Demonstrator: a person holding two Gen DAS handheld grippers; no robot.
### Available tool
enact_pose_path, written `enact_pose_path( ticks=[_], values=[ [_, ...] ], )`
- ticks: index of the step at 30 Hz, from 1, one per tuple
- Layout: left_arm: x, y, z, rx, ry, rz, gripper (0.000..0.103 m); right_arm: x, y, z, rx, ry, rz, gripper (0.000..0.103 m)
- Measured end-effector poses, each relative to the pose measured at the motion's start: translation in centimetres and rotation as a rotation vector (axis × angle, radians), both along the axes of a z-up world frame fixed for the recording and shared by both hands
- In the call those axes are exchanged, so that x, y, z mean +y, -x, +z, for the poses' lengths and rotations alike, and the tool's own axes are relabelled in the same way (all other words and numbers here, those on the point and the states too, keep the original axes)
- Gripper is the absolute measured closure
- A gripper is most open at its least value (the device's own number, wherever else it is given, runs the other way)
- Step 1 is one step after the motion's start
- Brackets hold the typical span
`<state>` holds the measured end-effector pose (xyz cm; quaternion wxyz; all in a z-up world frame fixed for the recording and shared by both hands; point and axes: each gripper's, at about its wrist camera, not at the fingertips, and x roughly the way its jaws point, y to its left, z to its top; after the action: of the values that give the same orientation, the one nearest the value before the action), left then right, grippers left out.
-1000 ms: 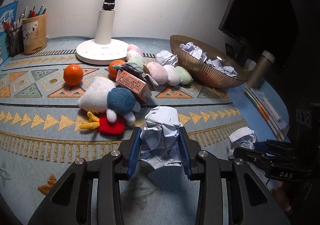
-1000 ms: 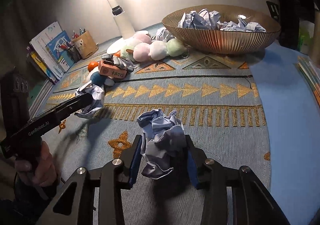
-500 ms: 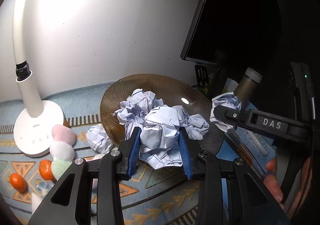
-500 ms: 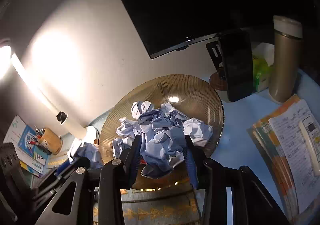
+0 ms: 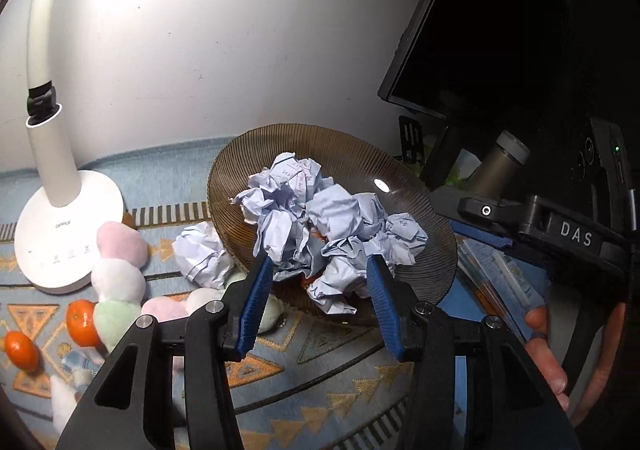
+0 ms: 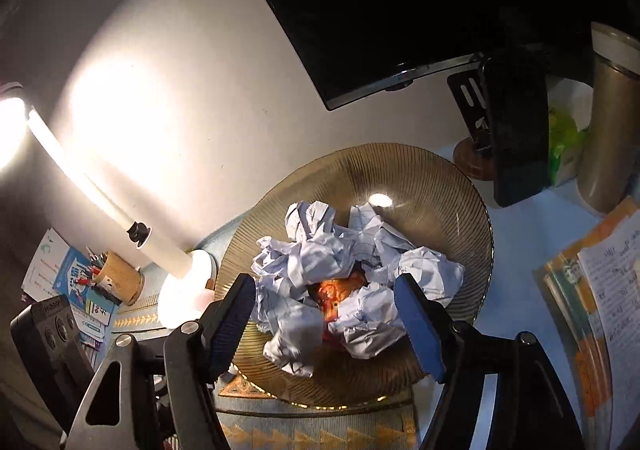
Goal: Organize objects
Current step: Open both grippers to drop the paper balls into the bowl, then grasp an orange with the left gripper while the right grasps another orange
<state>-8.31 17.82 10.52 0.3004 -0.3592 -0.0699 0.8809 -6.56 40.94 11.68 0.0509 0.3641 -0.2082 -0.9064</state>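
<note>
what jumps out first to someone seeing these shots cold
The eye goes first to the heap of crumpled paper filling the ribbed bowl, with something orange showing in the middle. Both tools hang open over it, the left tool and the right tool. To the left, a glowing white lamp stands beside pastel plush balls, with one stray paper ball outside the bowl.

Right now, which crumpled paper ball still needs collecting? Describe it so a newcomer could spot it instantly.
Start at the white desk lamp base and look right toward the ribbed amber bowl. Between them, on the patterned mat just outside the bowl's left rim, sits a crumpled paper ball. Unlike the other wads, piled inside the bowl, it lies alone on the mat beside the pastel plush balls.
</note>
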Motion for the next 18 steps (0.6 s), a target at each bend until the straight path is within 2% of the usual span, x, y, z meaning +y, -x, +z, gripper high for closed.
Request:
enact_pose_path(
  ticks=[3,8,10,12,13,14,15,18],
  values=[
    [-3.6,-3.3,2.5,0.089,-0.047,0.031,0.056,-1.3,-2.5,0.8,0.034,-0.024,0.031,0.033],
    [-9.7,-8.7,6.9,0.218,-0.052,0.13,0.056,-5.1,-6.8,3.5,0.112,-0.081,0.102,0.033],
    [-12.3,-10.3,8.3,0.256,-0.036,0.178,0.052,-6.7,-8.2,4.7,0.147,-0.075,0.146,0.033],
    [-14.3,-11.6,9.2,0.288,-0.021,0.231,0.03,-8.3,-9.4,5.7,0.174,-0.074,0.179,0.03],
    [-15.3,-12.2,9.4,0.302,-0.022,0.26,0.013,-9.1,-9.9,6.1,0.18,-0.077,0.191,0.029],
    [-16.3,-12.8,9.4,0.319,-0.024,0.291,0.007,-9.9,-10.3,6.2,0.182,-0.074,0.205,0.025],
    [-17.3,-13.4,9.4,0.332,-0.02,0.317,0.007,-10.7,-10.7,6.2,0.182,-0.067,0.222,0.021],
    [-19.4,-13.5,7.3,0.299,0.029,0.396,0.007,-13.5,-11.3,4.4,0.156,-0.089,0.262,0.017]
  ],
)
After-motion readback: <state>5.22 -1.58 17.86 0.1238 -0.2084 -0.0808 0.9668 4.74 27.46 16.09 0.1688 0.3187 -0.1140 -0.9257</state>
